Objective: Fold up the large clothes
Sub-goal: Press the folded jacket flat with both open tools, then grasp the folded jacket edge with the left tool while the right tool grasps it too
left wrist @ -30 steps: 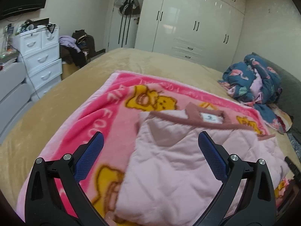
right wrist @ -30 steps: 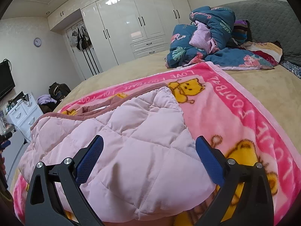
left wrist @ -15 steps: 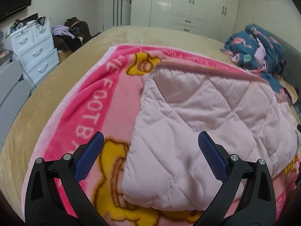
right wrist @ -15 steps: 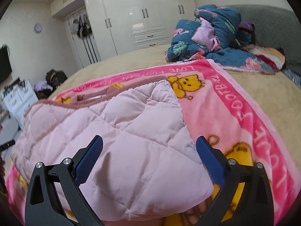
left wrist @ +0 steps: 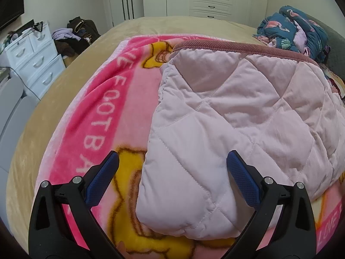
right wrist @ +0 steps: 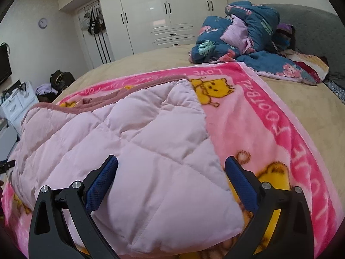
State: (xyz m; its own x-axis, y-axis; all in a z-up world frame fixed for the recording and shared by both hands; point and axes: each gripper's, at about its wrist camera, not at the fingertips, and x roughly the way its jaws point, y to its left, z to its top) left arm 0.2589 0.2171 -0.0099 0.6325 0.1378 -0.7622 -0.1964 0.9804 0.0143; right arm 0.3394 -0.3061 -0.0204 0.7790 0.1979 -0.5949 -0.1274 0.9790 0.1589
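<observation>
A pale pink quilted jacket (left wrist: 237,112) lies folded on a pink cartoon blanket (left wrist: 99,116) spread over the bed. Its dusty-rose ribbed hem (left wrist: 237,46) runs along the far edge. My left gripper (left wrist: 172,172) stands open just above the jacket's near left corner, nothing between its blue pads. In the right wrist view the same jacket (right wrist: 138,151) fills the foreground. My right gripper (right wrist: 171,172) is open too, hovering over the jacket's near right corner beside the blanket (right wrist: 269,129).
A heap of blue flamingo-print bedding (right wrist: 243,43) sits at the bed's far right by the grey headboard (right wrist: 310,34). White drawers (left wrist: 36,60) and a clothes pile (left wrist: 71,36) stand left of the tan bed (left wrist: 36,116). White wardrobes (right wrist: 163,15) line the back wall.
The jacket's near half has been laid over its collar half, hiding the label. Both grippers have dropped lower and closer to the jacket's near corners, and they stay open.
</observation>
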